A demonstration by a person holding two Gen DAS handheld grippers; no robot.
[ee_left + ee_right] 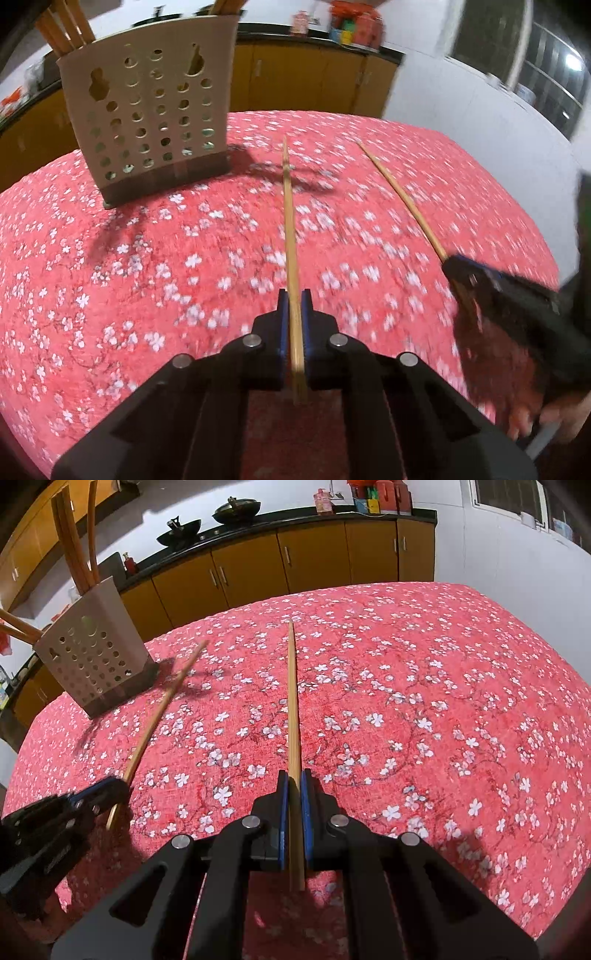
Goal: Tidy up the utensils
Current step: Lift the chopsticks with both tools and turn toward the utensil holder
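Both claws (293, 295) (293, 775) pinch chopsticks (290, 221) (293, 701) over bare tablecloth (443, 701), far edge ahead.

The chopsticks (75, 550) standing in the perforated holder (94, 657) are cut off by the top edge above it. Right of the holder, the right tool (461, 269) is smeared by motion blur. Cartons (351, 26) behind the holder are too blurred to read.
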